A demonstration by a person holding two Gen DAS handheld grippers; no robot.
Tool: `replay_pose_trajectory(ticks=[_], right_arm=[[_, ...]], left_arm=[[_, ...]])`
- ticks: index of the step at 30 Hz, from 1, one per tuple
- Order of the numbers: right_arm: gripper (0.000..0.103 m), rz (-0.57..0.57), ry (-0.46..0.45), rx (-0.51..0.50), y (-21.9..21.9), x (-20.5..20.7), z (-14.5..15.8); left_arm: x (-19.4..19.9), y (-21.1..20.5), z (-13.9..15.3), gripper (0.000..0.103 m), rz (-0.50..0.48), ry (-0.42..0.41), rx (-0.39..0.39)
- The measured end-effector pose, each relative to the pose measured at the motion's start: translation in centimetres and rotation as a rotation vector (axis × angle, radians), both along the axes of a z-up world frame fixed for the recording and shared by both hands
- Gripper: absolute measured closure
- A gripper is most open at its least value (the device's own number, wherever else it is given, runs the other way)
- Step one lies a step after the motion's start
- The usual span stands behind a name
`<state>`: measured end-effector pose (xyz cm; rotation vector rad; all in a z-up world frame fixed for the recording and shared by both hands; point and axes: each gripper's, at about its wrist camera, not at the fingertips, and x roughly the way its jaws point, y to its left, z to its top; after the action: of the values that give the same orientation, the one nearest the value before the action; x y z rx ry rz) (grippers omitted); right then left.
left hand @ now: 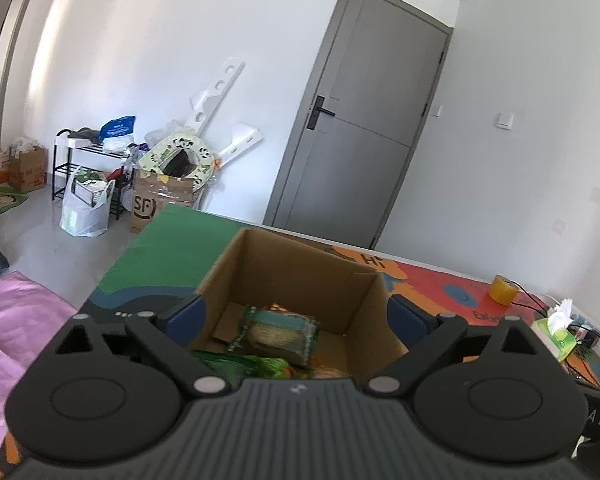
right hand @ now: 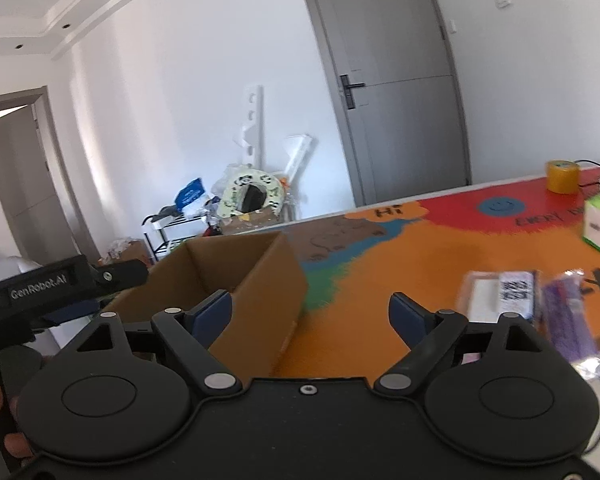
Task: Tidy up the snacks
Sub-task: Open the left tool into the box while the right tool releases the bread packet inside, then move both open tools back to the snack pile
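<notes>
**Snack Box Half Filled as Both Grippers Stand Wide and Empty**

Left wrist view: the left gripper (left hand: 296,312) hangs over an open cardboard box (left hand: 364,320) set on a brightly printed table mat (left hand: 172,248), its blue-padded fingers (left hand: 190,314) spread wide to either side of the box walls, nothing between them. Inside the box lie several snack packets, among them a green-edged packet (left hand: 278,332) resting flat and a bright green bag (left hand: 236,362) nearer the camera. A roll of yellow tape (left hand: 504,290) and a green tissue box (left hand: 558,332) stand well apart on the right, beside trailing black cables.

Right wrist view: the right gripper (right hand: 312,316) is likewise wide and empty, pointed at bare orange mat between the box (right hand: 260,300) on its left and two snacks still outside it on the right, a flat pack with a printed label (right hand: 500,294) and a purple packet (right hand: 568,316), both blurred. The left gripper's body (right hand: 40,288) shows at the far left, by the box.

The next pick probably falls to the right gripper. It would do well to swing right, straddle one packet across its narrow side and close squarely, since the two lie just beside each other. Room is open across the mat's middle; the tight spots are the near box wall, the tissue box and the table's near edge by the purple packet.
</notes>
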<state>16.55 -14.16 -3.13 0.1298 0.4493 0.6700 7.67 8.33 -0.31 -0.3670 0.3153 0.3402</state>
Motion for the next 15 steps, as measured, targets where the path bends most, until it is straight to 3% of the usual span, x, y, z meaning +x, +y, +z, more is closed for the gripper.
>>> replay_pose_trajectory(ticks=[15], right_arm=[[0.007, -0.105, 0.023, 0.021, -5.0, -0.1, -0.9]], left_arm=[[1.1, -4.5, -0.1, 0.005, -0.103, 0.014, 0.032]])
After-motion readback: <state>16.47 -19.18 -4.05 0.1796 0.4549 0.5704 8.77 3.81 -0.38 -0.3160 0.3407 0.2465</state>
